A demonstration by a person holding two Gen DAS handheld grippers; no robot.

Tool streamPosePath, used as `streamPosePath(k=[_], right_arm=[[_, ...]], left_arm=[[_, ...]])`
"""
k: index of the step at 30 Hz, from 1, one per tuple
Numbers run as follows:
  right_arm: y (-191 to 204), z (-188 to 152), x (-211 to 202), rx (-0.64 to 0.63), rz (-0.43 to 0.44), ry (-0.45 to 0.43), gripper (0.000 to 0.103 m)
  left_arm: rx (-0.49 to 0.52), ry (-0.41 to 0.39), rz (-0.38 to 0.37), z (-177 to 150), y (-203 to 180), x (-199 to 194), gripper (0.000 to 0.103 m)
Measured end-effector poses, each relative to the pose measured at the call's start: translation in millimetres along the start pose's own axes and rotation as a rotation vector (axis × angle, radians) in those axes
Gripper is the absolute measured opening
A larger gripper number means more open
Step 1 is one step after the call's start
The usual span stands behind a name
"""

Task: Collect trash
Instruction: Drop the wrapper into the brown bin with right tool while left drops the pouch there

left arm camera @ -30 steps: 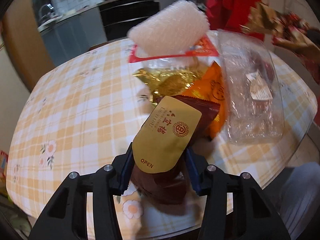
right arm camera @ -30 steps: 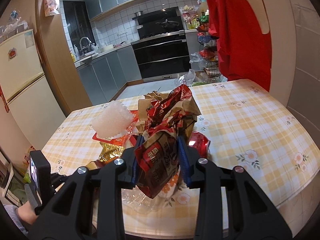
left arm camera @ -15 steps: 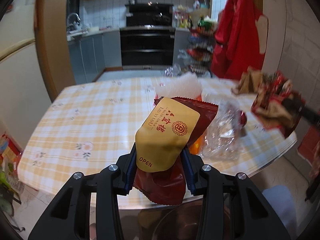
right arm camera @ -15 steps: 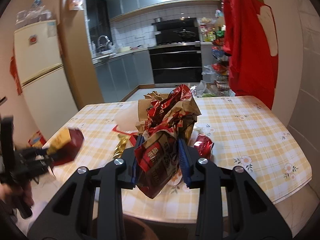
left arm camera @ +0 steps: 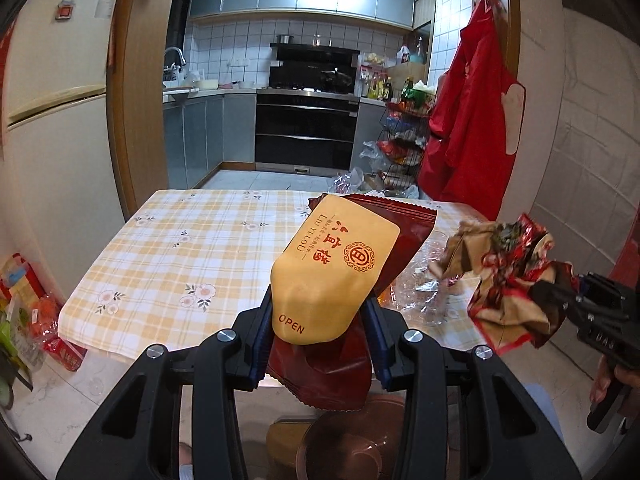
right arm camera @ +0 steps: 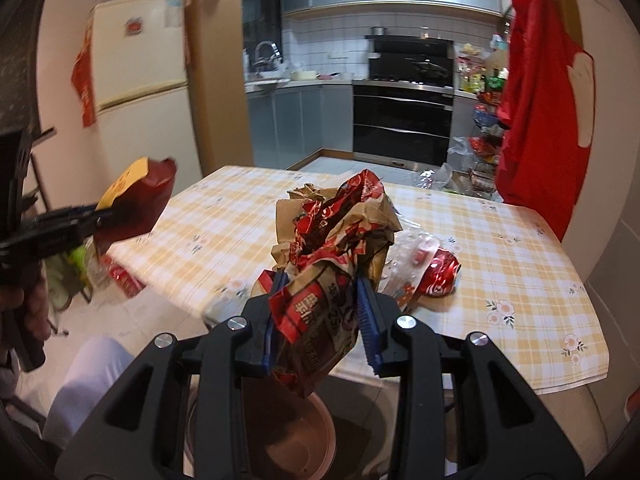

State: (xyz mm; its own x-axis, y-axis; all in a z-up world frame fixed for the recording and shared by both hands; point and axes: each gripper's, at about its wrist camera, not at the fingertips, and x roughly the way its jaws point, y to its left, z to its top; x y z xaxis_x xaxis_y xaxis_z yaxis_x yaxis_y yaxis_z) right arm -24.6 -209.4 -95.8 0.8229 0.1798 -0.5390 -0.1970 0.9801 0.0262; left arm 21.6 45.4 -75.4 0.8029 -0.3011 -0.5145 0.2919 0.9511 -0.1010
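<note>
My left gripper point(left arm camera: 318, 338) is shut on a maroon snack pouch with a tan label point(left arm camera: 340, 276) and holds it off the table's near edge, above a round brown bin point(left arm camera: 352, 440). My right gripper point(right arm camera: 320, 324) is shut on a crumpled red and brown wrapper point(right arm camera: 332, 248), also held in front of the table over the bin point(right arm camera: 296, 436). Each gripper shows in the other's view: the right one point(left arm camera: 560, 300) with its wrapper at right, the left one point(right arm camera: 100, 212) with its pouch at left.
The table with a yellow checked cloth point(left arm camera: 192, 248) carries a clear plastic tray point(left arm camera: 436, 280) and a crushed red can point(right arm camera: 442, 276). Red packages and bags lie on the floor at left point(left arm camera: 64, 352). A fridge point(right arm camera: 136, 80) and a red apron point(left arm camera: 472, 120) flank the kitchen doorway.
Both grippers have pulled back from the table and risen, each keeping its trash. The pile on the table has fallen away and the brown bin has come into view below.
</note>
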Motion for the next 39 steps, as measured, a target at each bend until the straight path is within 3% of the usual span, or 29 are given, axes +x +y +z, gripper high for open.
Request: streamPosePath(k=[12,14,17,18,23,26,31,39], right_arm=[[23,-18,-5,-0.035,0.089,0.087,0.043],[26,-18,-4,-0.033,0.112,0.083,0.052],[29,-18,-5,-0.031,0.113,0.069,0.056],[29,-18,-5,-0.030,0.105,0.064,0.057],[14,-14,-12,0.016,0.024,-0.003,0.085],[0,-11,-14,0.040,-0.041,-0.034,0.093],[-23,-12,-19,0.093,-0.133,-0.075,0.096],[-51,-19,-23,0.165,-0.174,-0.085,0.097]], left_arm=[[-0.024,-0.025,-0.012,-5,4,-18,0.040],[-0.023,-0.022,-0.017,-6,5,-19,0.040],[-0.018,-0.015,-0.020,-8,3,-19,0.040],[-0.017,-0.011,-0.022,-8,4,-18,0.040],[-0.007,0.013,-0.033,-12,1,-11,0.040],[0.002,0.033,-0.044,-16,-3,-6,0.040],[0.025,0.069,-0.065,-23,-14,2,0.040],[0.078,0.106,-0.108,-31,-33,11,0.041]])
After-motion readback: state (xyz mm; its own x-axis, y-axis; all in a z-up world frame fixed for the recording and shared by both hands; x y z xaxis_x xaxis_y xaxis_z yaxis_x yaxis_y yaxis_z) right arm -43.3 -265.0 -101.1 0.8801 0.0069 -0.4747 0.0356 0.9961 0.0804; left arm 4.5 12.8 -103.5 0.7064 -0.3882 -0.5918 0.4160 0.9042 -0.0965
